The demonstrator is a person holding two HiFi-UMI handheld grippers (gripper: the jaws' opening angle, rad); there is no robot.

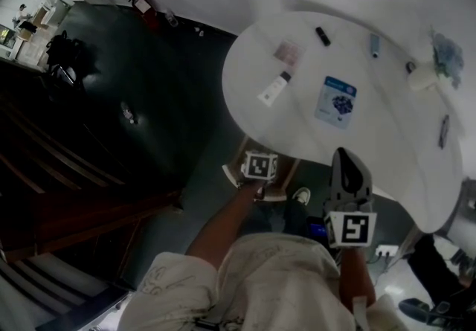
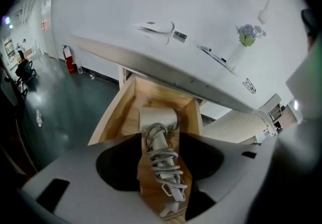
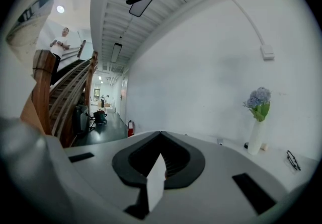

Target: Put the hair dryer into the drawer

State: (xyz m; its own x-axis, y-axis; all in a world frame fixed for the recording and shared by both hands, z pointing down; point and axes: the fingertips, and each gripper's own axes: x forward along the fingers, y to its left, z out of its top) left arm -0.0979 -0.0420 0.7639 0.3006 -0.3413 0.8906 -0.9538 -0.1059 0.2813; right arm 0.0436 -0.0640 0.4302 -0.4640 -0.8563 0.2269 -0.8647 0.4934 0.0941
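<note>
A white hair dryer lies inside the open wooden drawer, its cord wound round the handle. My left gripper points steeply down over it. Its jaws stand wide on either side of the handle, with bare wood showing between them and the dryer. In the head view the left gripper hangs over the drawer at the near edge of the white table; the dryer is hidden there. My right gripper is held level beside the table, its tips together and nothing between them.
On the table lie a white tube, a blue-and-white card and glasses; a vase of flowers stands at its far side. A wooden staircase rises at the left over the dark floor. A person stands on the stairs.
</note>
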